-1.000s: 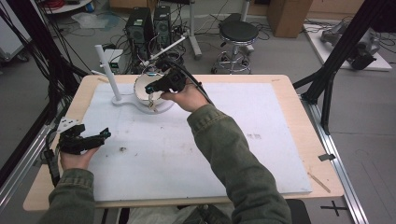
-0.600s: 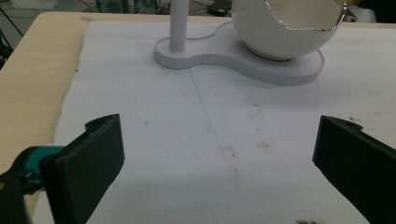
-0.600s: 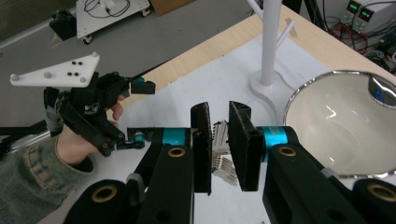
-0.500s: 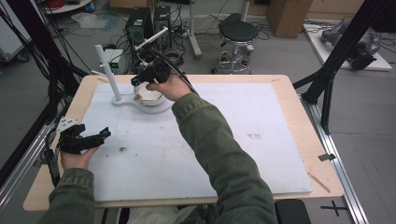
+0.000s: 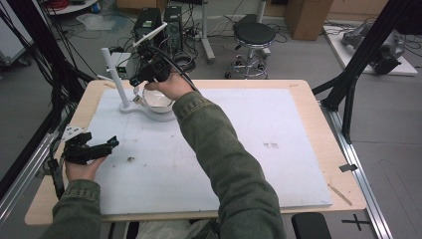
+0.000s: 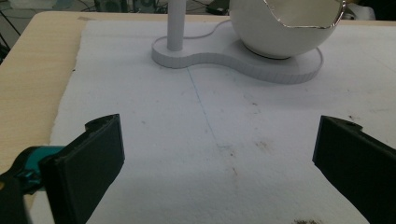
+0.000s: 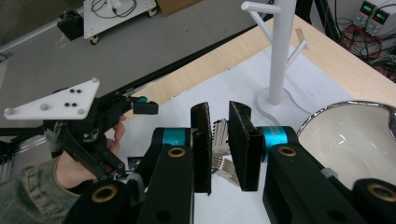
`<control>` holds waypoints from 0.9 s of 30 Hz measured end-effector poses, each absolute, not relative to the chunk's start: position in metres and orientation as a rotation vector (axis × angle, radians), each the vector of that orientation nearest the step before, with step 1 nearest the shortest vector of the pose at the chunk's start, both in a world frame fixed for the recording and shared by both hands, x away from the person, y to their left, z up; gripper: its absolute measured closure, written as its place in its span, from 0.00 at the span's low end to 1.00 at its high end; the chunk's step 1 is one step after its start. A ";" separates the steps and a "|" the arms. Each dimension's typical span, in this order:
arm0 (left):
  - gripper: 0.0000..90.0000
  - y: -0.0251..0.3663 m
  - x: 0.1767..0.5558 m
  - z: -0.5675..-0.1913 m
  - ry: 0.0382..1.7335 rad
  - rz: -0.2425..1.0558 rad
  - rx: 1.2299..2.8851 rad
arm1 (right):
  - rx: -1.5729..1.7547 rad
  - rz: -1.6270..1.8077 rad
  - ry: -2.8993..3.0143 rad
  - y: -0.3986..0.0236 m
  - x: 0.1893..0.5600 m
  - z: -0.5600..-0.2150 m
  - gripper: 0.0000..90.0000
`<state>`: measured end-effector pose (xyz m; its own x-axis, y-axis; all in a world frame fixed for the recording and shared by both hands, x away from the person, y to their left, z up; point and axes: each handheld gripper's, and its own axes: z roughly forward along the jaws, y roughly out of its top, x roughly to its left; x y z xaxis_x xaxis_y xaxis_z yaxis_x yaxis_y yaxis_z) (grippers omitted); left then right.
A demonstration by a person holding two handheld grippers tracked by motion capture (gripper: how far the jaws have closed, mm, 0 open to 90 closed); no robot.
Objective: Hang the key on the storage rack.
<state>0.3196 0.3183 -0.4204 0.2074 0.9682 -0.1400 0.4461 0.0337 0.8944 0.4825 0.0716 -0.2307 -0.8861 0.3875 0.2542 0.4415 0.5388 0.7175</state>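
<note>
Resting at the left edge of the table [image 5: 323,129], wide open and empty: left gripper [image 5: 102,146]. Farther right, white stand [image 5: 115,79] with bare pegs, bowl [image 5: 158,102] on its base. Above the bowl's rim, right gripper [image 7: 219,140] clamped on a ribbed metal band [image 7: 220,163]. Pickup seemingly done; hanging the band on a peg probably left to do.

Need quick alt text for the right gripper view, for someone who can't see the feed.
The right gripper has its black fingers closed on a small silvery, comb-like metal piece, above the white mat. To its right sits a white bowl beside a white branched stand; at left, a hand holds the left gripper.
</note>
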 end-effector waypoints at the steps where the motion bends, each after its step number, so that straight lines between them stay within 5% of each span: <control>1: 0.03 0.318 0.320 -0.420 1.382 0.713 1.563 | -0.728 -1.286 -2.696 0.073 0.484 -0.231 0.89; 13: 0.03 0.319 0.320 -0.421 1.384 0.710 1.555 | -0.687 -1.281 -2.723 0.101 0.489 -0.225 0.98; 27: 0.03 0.319 0.321 -0.421 1.382 0.702 1.554 | -0.709 -1.311 -2.740 0.124 0.501 -0.209 0.99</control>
<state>0.3211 0.3195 -0.4213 0.2099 0.9658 -0.1522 0.4471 0.0437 0.8934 0.5010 0.1243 -0.2091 -0.8963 0.3900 0.2109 0.4089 0.5432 0.7333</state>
